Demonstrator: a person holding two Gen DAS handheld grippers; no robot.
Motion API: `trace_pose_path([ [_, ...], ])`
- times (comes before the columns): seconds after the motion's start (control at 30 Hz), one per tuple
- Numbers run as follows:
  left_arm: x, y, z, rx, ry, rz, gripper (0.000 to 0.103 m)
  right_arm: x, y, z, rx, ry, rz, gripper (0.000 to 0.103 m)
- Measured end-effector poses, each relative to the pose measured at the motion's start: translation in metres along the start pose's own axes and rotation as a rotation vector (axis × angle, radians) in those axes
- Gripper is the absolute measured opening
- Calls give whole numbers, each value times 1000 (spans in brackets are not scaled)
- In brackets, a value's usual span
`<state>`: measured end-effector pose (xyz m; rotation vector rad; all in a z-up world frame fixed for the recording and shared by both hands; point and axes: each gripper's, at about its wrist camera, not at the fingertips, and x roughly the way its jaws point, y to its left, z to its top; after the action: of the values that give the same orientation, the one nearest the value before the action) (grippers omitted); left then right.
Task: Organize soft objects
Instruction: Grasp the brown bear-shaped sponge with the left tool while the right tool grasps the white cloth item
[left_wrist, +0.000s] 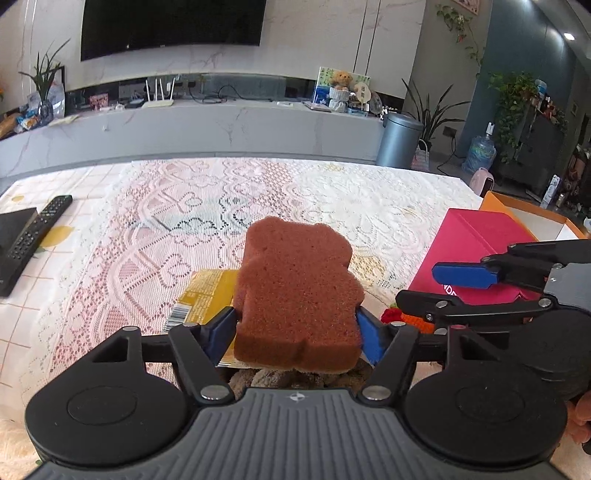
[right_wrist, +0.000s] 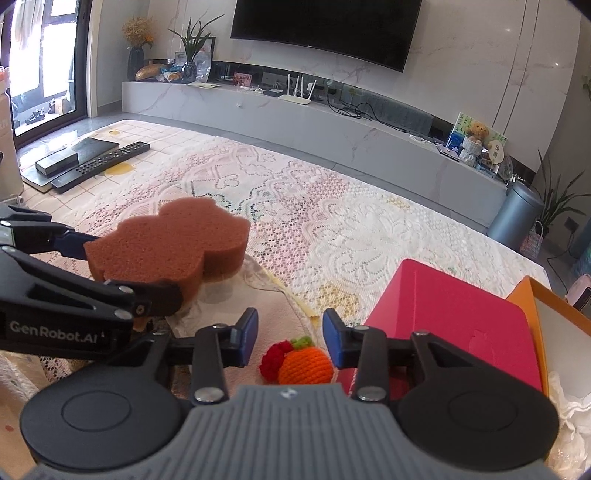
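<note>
The pink box (right_wrist: 448, 325) serves as anchor on the lace-covered table (right_wrist: 332, 221). Just left of it, at its near corner, lies the crocheted fruit (right_wrist: 301, 363), flanked by the fingers of the right gripper (right_wrist: 290, 341), which do not touch it. Further left of the box, the sponge (right_wrist: 170, 243) sits raised above the table, clamped at its near end in the left gripper (left_wrist: 297, 328) (a packet (left_wrist: 207, 299) lies on the cloth beneath it). Right of the box, touching it, stands an open tray (right_wrist: 535, 295). Far to the left, at the table's edge, a remote control (right_wrist: 99, 166) lies beside a flat case (right_wrist: 77, 155). Behind the table runs a long counter (right_wrist: 295, 122).
</note>
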<state>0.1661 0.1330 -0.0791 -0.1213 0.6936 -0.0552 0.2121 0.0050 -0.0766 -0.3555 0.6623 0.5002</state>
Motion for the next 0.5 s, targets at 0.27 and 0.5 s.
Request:
trace_pose_path([
  [0.27, -36, 18, -4, -138, -92, 71, 68, -10, 5, 1, 24, -29, 60, 47],
  [0.5, -42, 34, -14, -228, -75, 120, 68, 2, 23, 3, 57, -5, 145, 68],
])
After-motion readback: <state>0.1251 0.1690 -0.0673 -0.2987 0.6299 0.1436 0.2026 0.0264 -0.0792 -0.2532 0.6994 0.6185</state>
